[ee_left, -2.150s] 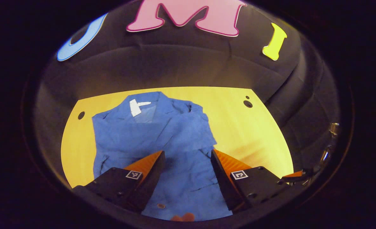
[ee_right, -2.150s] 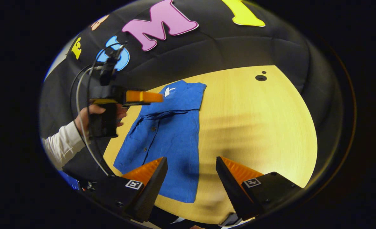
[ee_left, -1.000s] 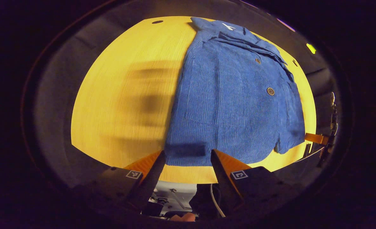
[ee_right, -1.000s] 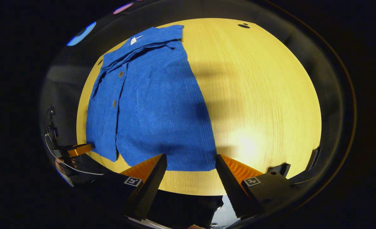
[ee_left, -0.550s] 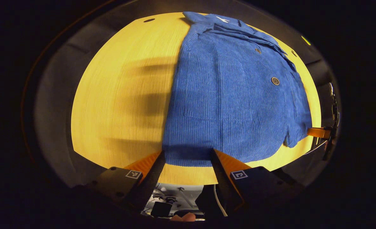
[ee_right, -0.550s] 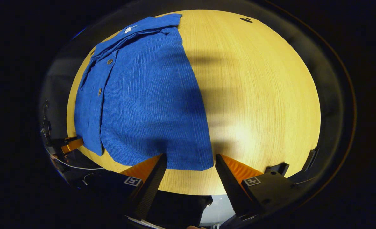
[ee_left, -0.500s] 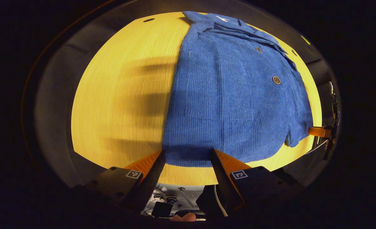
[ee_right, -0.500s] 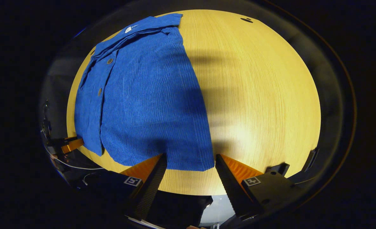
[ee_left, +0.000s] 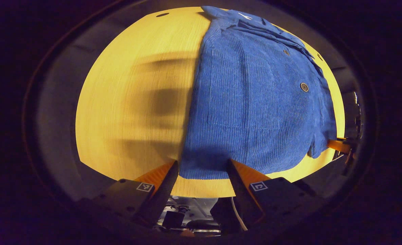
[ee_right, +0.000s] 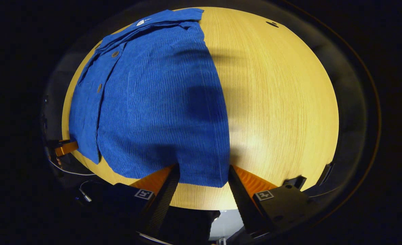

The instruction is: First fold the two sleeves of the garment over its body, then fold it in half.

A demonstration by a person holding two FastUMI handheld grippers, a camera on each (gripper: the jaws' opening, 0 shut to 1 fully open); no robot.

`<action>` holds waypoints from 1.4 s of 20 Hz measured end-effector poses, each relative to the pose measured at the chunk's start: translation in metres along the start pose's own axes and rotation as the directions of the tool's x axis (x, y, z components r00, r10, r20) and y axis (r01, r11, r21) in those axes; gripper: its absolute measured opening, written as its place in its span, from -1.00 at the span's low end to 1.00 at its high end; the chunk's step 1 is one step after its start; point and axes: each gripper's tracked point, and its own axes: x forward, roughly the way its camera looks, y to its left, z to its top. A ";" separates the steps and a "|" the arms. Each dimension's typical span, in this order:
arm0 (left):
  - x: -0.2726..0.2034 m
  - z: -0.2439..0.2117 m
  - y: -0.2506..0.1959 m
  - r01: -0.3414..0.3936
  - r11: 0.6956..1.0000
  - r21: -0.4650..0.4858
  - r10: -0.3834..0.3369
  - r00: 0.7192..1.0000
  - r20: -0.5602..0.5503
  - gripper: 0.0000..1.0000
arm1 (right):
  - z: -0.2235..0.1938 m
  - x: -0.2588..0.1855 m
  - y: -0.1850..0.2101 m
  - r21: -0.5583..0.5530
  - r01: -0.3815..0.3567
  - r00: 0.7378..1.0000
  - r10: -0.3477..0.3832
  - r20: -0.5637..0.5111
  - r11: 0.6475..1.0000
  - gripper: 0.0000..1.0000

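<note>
A blue corduroy shirt point(ee_left: 252, 102) lies flat on the yellow wooden table point(ee_left: 129, 102), buttons up, collar at the far end and hem towards me. Its body forms a narrow oblong and no sleeve sticks out past the sides. My left gripper point(ee_left: 202, 170) is open at the table's near edge, its fingers on either side of one hem corner. In the right gripper view the shirt point(ee_right: 160, 102) fills the left half, and my right gripper point(ee_right: 202, 175) is open around the other hem corner. Each gripper's finger also shows far off in the other's view, as the right gripper point(ee_left: 337, 145) and the left gripper point(ee_right: 64, 148).
The table point(ee_right: 282, 102) has bare wood beside the shirt, crossed by blurred shadows. A small dark hole point(ee_left: 162, 14) sits near its far edge, and another hole point(ee_right: 272, 24) shows in the right gripper view. Below the near edge hang cables point(ee_left: 236, 214).
Both grippers have come down from above the shirt to the table's near edge and moved in on the hem. Each hem corner now lies between a gripper's open fingers.
</note>
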 end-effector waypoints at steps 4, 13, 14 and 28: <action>-0.001 0.007 -0.018 0.059 0.998 0.030 -0.059 0.998 -0.003 -0.09 | 0.000 0.001 0.020 0.008 -0.083 0.996 0.083 0.022 0.997 -0.62; -0.043 0.027 -0.034 0.181 0.976 0.117 -0.204 0.951 0.231 -0.81 | 0.031 -0.047 0.030 0.062 -0.161 0.963 0.143 0.229 0.985 -0.81; -0.054 0.032 -0.036 0.193 0.973 0.123 -0.220 0.940 0.261 -0.84 | 0.039 -0.060 0.032 0.058 -0.159 0.953 0.138 0.271 0.986 -0.81; -0.218 0.107 -0.061 0.141 0.960 0.243 -0.267 0.725 0.635 -0.84 | 0.154 -0.247 0.117 -0.142 0.032 0.671 0.084 0.737 0.989 -0.81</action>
